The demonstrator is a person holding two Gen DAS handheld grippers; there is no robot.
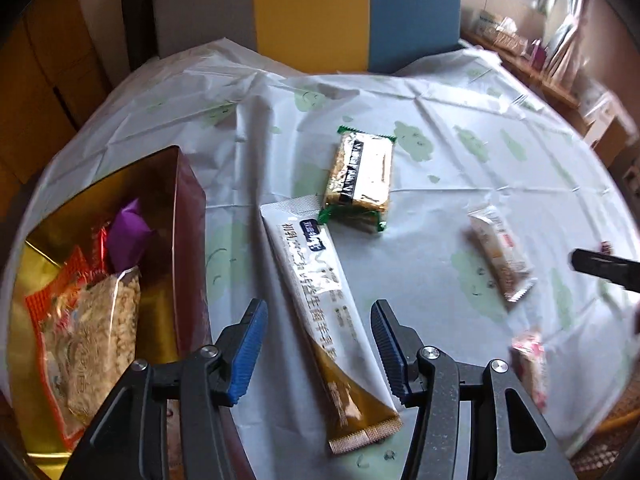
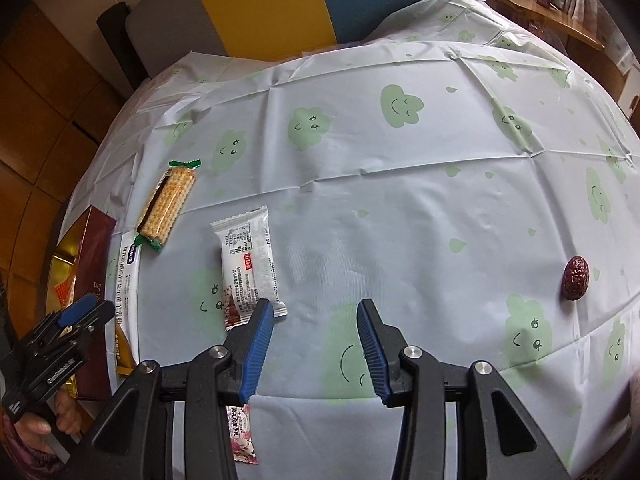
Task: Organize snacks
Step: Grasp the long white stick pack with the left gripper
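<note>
Over the long sachet [image 1: 316,312] our left tool [image 1: 320,344] gapes empty — right tool [image 2: 316,344] too — it could slip on the table [image 2: 400,200].

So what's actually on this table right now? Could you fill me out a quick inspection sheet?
Surface: table under a pale tablecloth with green cloud faces.
Job's things: open gold box holding snacks at left; long sachet, cracker pack, white bar, pink packet and a red date lie loose.
Clutter: nothing seen.
Grippers: left gripper open over the long sachet, not touching; right gripper open, empty.
Cables: nothing seen.
Surroundings: grey, yellow and blue chair back; shelf by a window.
</note>
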